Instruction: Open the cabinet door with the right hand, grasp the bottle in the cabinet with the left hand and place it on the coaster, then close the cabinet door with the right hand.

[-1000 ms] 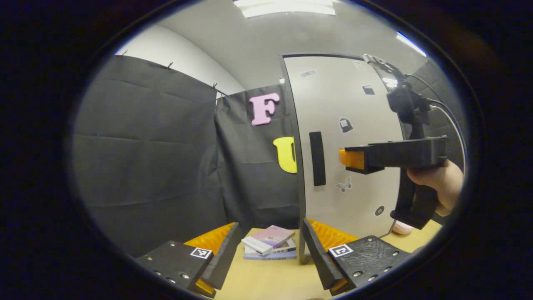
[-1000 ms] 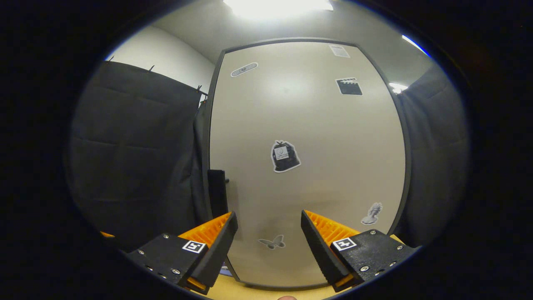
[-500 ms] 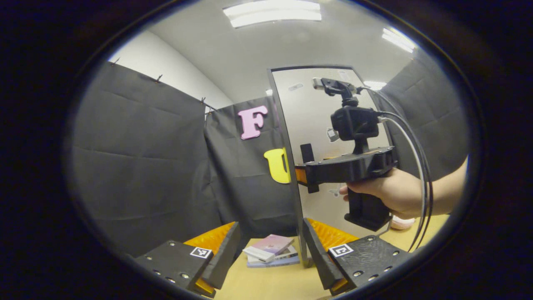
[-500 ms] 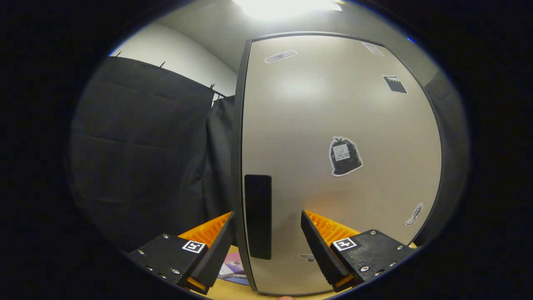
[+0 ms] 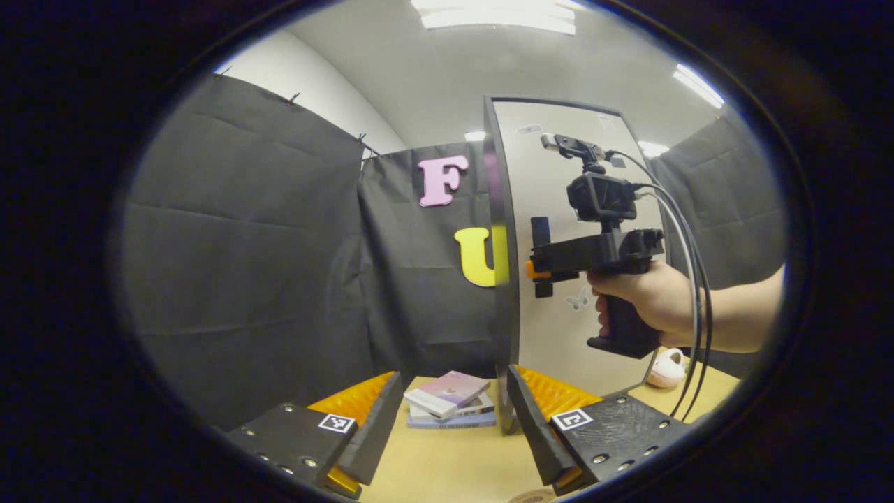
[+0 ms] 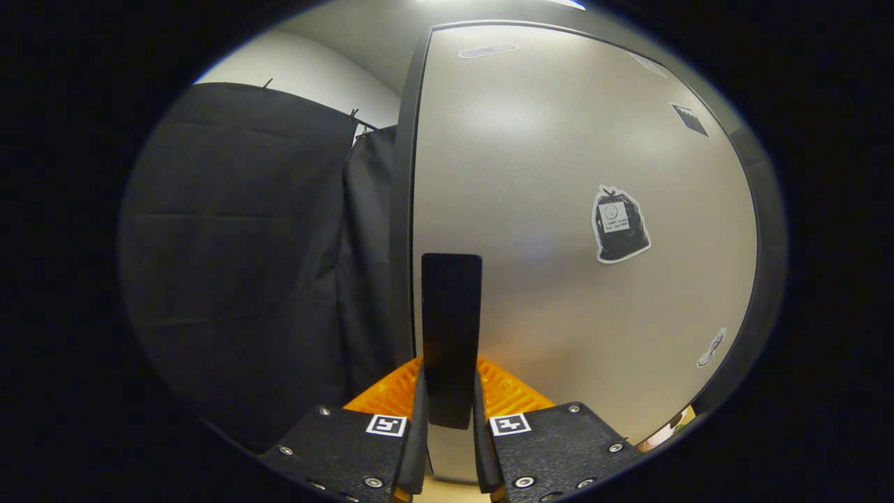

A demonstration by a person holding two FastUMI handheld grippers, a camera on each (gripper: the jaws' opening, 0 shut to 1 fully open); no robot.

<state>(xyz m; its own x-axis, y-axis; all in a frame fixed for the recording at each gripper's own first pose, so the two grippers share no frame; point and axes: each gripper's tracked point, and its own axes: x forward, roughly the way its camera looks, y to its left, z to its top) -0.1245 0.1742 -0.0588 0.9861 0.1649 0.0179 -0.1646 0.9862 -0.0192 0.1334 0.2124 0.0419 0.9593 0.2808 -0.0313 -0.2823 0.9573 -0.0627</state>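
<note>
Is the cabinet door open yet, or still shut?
Cannot tell: the cabinet door shows no gap or interior. The right gripper has its fingers closed on the door handle.

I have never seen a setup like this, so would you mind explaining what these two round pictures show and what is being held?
There is no robot here: a person holds a handheld two-finger gripper in each hand, and a fisheye camera rides on each one, looking along its jaws.

The right gripper view looks straight at the cabinet door. The right gripper has its jaws closed on the door's dark upright handle, ready to pull.

The left gripper view is taken from farther back. The left gripper has its jaws open and holds nothing. Beyond it you see the person's hand gripping the right gripper at the handle. On the wooden table lie a stack of books and a small pink object. The door looks shut or nearly so.
</note>
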